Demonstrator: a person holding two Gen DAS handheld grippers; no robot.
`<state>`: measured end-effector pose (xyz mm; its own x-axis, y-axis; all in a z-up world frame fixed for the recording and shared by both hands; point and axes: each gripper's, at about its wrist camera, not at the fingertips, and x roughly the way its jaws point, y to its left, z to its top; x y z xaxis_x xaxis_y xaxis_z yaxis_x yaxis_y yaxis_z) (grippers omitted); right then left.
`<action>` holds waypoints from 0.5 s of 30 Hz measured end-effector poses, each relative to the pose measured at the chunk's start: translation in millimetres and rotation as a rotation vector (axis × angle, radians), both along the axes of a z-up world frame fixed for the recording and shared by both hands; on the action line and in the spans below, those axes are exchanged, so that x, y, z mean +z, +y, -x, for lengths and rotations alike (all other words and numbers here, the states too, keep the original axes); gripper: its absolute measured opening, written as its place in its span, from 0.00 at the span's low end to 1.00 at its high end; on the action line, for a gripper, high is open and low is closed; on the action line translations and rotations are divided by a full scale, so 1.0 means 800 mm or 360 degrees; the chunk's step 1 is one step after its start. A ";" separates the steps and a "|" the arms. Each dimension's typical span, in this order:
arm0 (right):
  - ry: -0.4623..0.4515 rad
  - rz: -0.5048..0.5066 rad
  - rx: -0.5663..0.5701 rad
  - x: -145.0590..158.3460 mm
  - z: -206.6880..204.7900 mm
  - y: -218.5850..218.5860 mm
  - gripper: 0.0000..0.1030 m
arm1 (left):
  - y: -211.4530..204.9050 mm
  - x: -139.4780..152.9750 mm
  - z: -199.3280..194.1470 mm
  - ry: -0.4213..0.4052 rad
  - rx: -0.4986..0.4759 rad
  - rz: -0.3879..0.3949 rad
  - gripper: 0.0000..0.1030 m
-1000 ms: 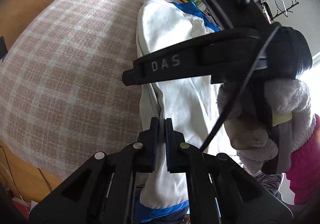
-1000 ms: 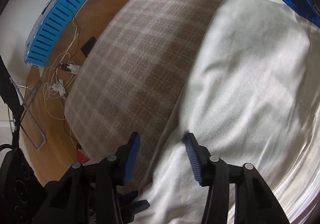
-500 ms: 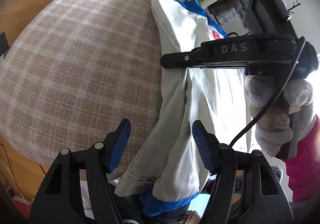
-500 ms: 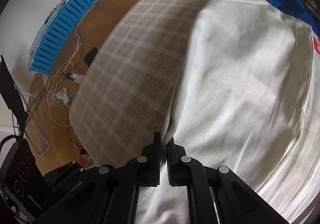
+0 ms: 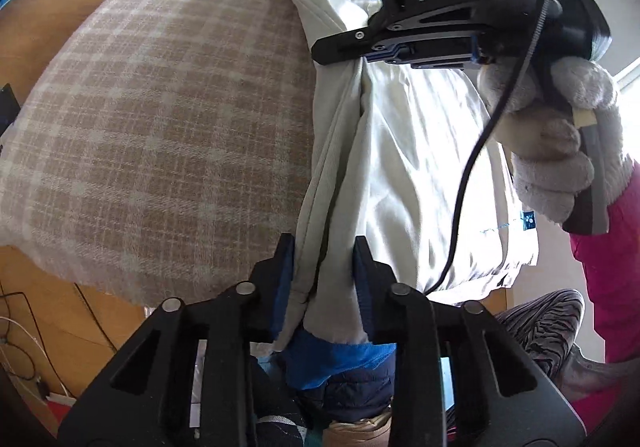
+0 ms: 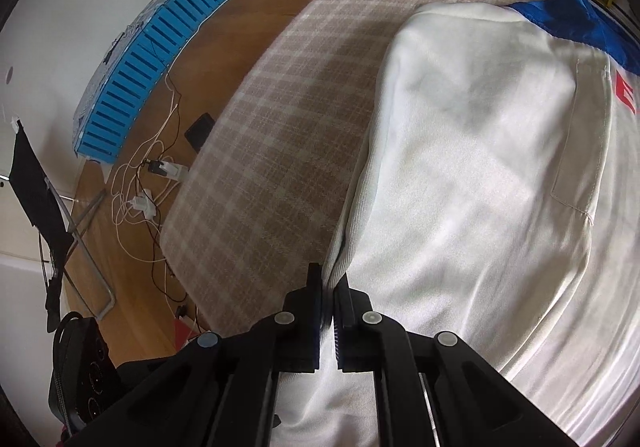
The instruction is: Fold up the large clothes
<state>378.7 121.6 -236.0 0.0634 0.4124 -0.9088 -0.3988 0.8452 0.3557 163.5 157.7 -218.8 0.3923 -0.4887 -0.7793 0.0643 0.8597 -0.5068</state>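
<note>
a: where's the garment sitting for you right now?

b: the white garment [image 5: 400, 151] lies along the right side of the checked bedcover [image 5: 160, 119], with a blue part showing at its far end and another blue layer under its near hem. in your right wrist view a pocket seam and a bit of red lettering show near the blue part.

a: and your left gripper [image 5: 324, 275]?

b: its jaws have just been closing, and the near hem of the garment is bunched between them — the blue pads sit against the fabric on both sides, so you're pinching the hem there.

a: the right gripper [image 6: 328, 287]?

b: pressed together on the garment's left edge, further up. from the left wrist view you can see that edge lifted off the bedcover into a ridge hanging from the closed fingers, while your gloved hand [image 5: 560, 151] wraps the handle.

a: anything else around?

b: a blue slatted panel [image 6: 160, 59] and tangled cables [image 6: 148, 183] lie on the wooden floor, well apart from the garment.
</note>
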 end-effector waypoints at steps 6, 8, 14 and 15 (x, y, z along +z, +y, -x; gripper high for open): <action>-0.0010 -0.0036 -0.0011 0.006 0.004 -0.009 0.02 | -0.034 0.025 0.019 -0.0157 -0.0068 -0.0194 0.22; -0.0012 -0.0049 -0.0021 0.009 0.002 -0.012 0.02 | -0.031 0.016 0.017 -0.0115 -0.0020 -0.0172 0.35; -0.0022 -0.0107 -0.0039 0.014 0.005 -0.017 0.02 | -0.008 0.000 0.025 -0.0029 0.0031 -0.0090 0.13; -0.0016 -0.0129 -0.0048 0.013 0.005 -0.021 0.02 | -0.011 0.006 0.031 -0.0055 0.0037 -0.0118 0.11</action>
<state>374.6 104.9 -225.5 0.0855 0.4824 -0.8717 -0.3776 0.8254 0.4197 139.1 149.0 -214.2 0.4301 -0.4208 -0.7987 0.0602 0.8961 -0.4397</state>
